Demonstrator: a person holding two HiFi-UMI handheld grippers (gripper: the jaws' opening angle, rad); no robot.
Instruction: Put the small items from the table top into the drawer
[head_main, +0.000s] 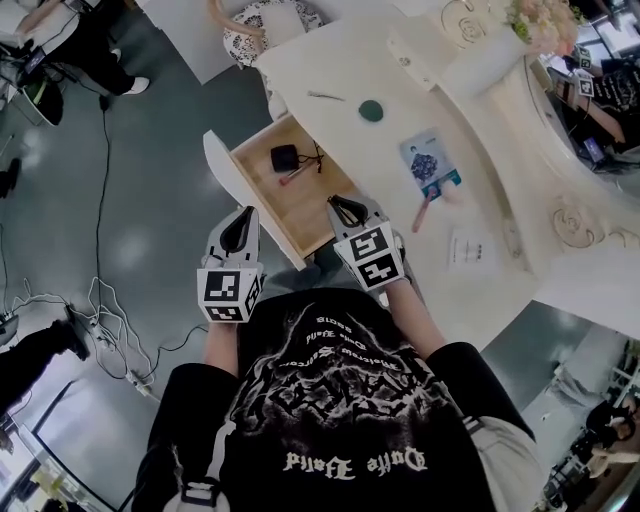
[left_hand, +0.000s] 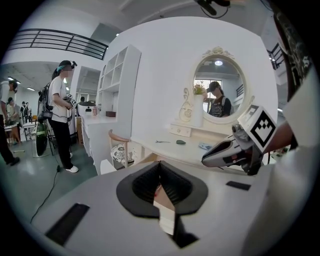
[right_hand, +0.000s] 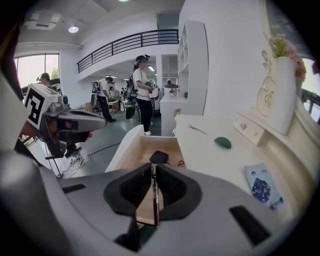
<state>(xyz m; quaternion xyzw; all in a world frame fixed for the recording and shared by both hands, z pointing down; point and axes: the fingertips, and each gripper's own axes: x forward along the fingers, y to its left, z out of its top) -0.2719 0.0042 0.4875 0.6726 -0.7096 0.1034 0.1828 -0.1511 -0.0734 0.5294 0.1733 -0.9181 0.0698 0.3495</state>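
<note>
- Head view showed the drawer (head_main: 290, 212) pulled open beside the table top (head_main: 330, 55), with a black item (head_main: 284, 157) already inside.
- Your left gripper (head_main: 246, 216) and right gripper (head_main: 342, 206) hung by the drawer's near side, each with its jaws together on nothing.
- 5 small items lay on the table: a hair pin (head_main: 325, 96), a green oval (head_main: 371, 110), a blue packet (head_main: 430, 162), a pink stick (head_main: 422, 211) and a white card (head_main: 470, 248).
- You seemed to be between pickups. The next move probably called for your right gripper to open and reach for the pink stick, which lay nearest.

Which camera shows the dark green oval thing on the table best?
Right gripper view: the dark green oval thing looms largest. Head view shows it smaller, from above; left gripper view, a speck.
</note>
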